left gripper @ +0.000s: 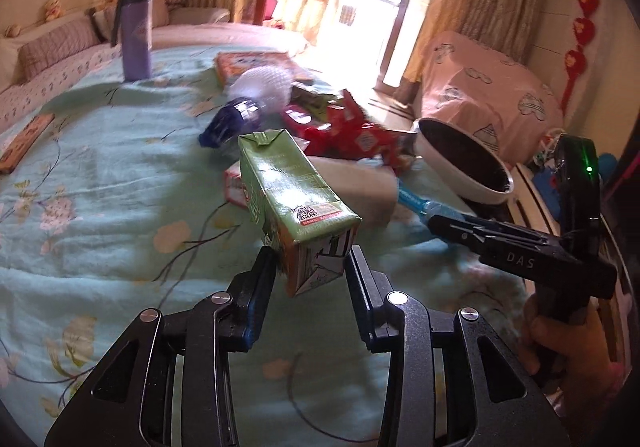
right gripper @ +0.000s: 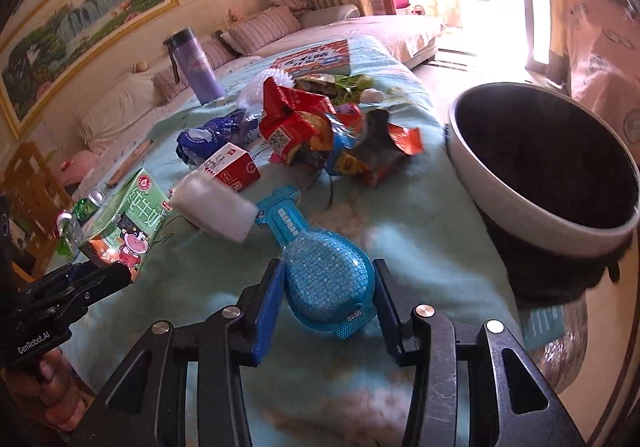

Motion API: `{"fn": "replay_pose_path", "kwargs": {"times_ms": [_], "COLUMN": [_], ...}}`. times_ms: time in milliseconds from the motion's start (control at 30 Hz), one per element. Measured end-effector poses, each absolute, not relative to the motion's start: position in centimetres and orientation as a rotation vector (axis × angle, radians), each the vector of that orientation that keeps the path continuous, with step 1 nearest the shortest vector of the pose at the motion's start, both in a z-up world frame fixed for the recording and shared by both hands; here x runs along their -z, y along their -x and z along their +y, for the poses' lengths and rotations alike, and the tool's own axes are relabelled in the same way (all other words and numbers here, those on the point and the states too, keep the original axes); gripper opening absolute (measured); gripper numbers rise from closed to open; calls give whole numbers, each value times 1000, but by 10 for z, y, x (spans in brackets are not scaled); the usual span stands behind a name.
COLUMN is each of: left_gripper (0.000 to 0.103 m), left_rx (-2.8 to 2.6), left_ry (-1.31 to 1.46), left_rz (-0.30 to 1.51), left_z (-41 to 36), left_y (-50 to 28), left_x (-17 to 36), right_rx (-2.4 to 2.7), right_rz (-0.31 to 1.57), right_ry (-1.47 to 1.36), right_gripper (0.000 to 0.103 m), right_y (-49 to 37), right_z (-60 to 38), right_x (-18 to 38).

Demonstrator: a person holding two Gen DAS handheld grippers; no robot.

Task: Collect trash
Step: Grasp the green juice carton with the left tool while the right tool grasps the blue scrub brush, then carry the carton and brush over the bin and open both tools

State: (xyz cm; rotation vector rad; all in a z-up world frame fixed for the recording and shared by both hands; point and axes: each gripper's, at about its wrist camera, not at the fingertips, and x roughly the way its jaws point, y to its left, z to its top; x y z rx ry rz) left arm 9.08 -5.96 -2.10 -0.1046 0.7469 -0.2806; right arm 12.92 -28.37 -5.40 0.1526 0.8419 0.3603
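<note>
My left gripper is shut on a green milk carton and holds it above the bed; the carton also shows in the right wrist view. My right gripper is shut on a blue plastic packet, whose tip shows in the left wrist view. A white-rimmed trash bin with a black liner stands at the bed's right edge, also in the left wrist view. Red snack wrappers, a blue wrapper, a small red-white box and a white roll lie on the bedspread.
A purple flask stands on the light-green floral bedspread. An orange book and a white spiky ball lie beyond the wrappers. A pink covered chair stands to the right. Pillows line the far side.
</note>
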Motion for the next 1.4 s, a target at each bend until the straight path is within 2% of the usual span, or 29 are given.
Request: {"fn": "replay_pose_path", "kwargs": {"times_ms": [333, 1400], "left_gripper": [35, 33], "left_rx": [419, 573], "left_ry": [22, -60], "left_rz": [693, 682], "left_z": [-115, -227], "left_y": [-80, -145], "left_x": [1, -6], "right_rx": [-274, -116], "right_rz": [760, 682], "right_ry": [-240, -301], "right_gripper": [44, 43], "right_y": [-109, -133], "right_z": [-326, -423], "right_x": [34, 19]}}
